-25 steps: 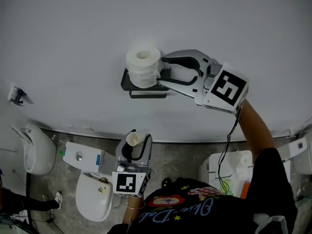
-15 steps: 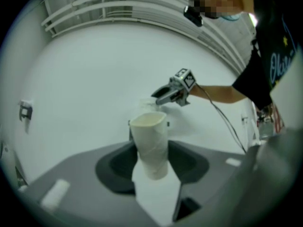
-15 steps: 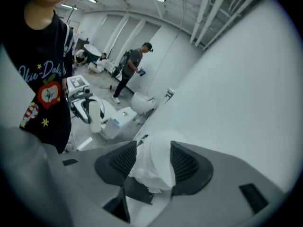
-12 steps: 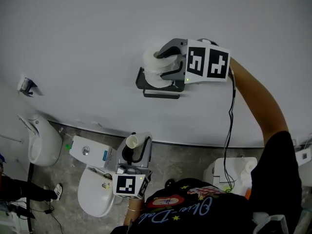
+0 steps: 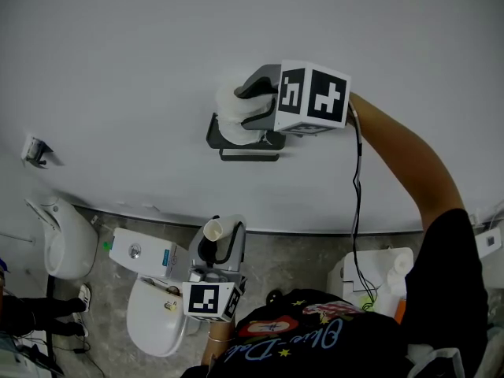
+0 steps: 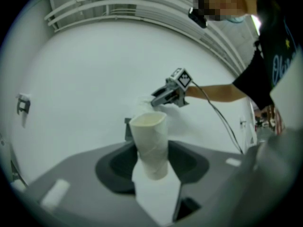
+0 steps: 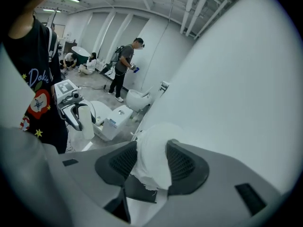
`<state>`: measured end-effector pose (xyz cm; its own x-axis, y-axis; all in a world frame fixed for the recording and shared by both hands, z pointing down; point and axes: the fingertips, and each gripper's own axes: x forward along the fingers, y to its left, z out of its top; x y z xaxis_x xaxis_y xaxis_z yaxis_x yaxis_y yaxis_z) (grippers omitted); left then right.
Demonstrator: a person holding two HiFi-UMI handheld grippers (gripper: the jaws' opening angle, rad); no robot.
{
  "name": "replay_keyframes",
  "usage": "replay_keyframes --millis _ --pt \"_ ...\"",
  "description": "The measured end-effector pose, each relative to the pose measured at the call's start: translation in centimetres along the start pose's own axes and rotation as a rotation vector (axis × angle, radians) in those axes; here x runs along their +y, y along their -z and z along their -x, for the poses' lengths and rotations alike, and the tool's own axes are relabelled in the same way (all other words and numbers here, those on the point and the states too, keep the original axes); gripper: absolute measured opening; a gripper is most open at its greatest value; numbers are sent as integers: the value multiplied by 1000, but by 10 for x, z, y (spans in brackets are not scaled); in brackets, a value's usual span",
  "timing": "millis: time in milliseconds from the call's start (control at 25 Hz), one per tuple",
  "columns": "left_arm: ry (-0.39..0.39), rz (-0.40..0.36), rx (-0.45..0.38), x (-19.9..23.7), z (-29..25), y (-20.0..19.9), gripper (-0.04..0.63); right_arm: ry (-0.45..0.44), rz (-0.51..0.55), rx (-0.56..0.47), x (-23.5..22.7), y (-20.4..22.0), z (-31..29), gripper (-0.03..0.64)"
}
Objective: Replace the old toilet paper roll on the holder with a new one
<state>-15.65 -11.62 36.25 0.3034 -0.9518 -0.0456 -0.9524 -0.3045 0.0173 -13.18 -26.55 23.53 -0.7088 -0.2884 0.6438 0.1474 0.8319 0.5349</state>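
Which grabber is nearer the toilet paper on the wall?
Right. The right gripper, jaws just opened wider, surrounds the roll; the left gripper is well away, holding a cardboard tube.

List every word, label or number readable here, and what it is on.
No text reads clearly.
Shirt: cursive print, upside down and partly cut off; not surely readable.
Tank label: blue, too small to read.
Marker cubes: square patterns only, no words.

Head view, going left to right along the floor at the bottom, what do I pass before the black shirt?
urinal → toilet → cardboard tube held in the left hand-held gripper
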Motion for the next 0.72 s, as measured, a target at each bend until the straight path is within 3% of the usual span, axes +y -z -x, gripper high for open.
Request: replay_keyframes --millis 160,400,480,600,720 --pt "10 -5 7 -3 -1 1 196 83 -50 -124 4 0 19 199" --pt "38 1 23 -8 -8 6 196 209 -409 -631 25 4 93 199" --pt "45 -6 25 -8 -12 8 196 264 -527 -751 40 20 112 199" --pt "55 -19 38 -9 -17 11 196 348 -687 -864 65 51 128 198" --pt "68 -23 46 -12 -21 12 196 416 -819 -912 86 85 131 198"
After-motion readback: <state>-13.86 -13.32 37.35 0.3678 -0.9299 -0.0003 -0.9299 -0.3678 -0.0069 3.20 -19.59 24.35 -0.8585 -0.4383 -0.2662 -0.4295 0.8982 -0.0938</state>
